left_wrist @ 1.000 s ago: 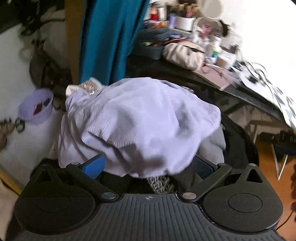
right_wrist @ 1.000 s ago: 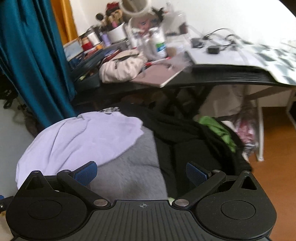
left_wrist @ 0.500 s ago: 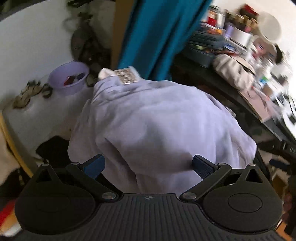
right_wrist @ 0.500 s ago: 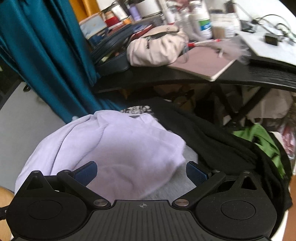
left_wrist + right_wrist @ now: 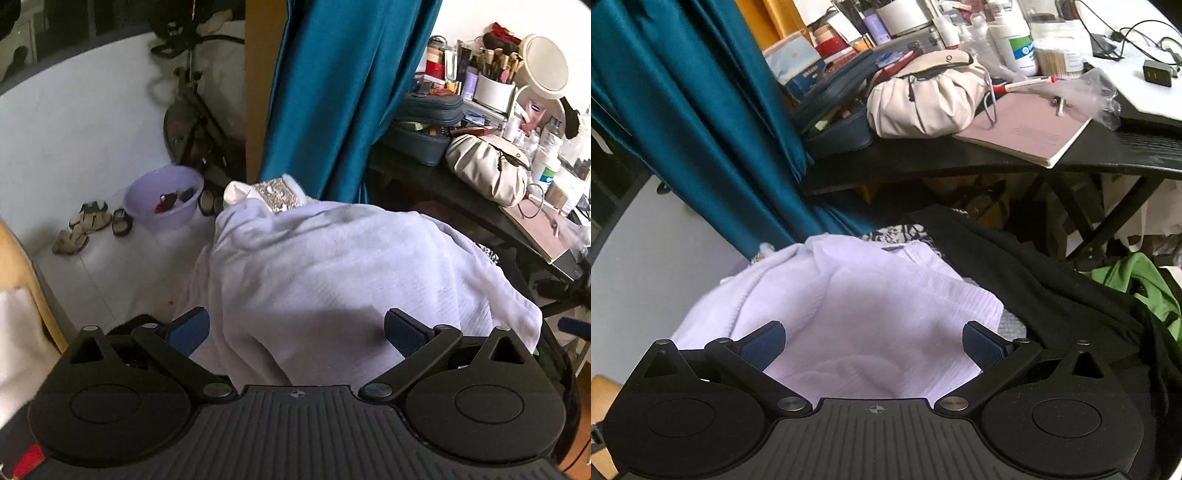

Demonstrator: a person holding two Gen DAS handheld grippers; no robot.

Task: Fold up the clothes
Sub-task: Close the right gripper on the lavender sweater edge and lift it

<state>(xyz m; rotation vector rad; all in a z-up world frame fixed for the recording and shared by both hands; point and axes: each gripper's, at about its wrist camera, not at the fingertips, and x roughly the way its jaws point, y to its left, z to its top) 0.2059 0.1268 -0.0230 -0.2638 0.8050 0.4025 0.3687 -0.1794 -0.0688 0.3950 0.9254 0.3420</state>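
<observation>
Holding both grippers (image 5: 295,328) (image 5: 873,341) wide over the lilac top (image 5: 332,266), we risk snagging the black garment (image 5: 1034,280) at 2 o'clock.

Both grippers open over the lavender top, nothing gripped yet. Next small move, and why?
Probably lower the left gripper and close it on the near edge of the lavender top. Both grippers are open, the right gripper as well, and the top lies bunched on the black garment and the rest of the pile. It likely needs lifting clear before any fold.
</observation>
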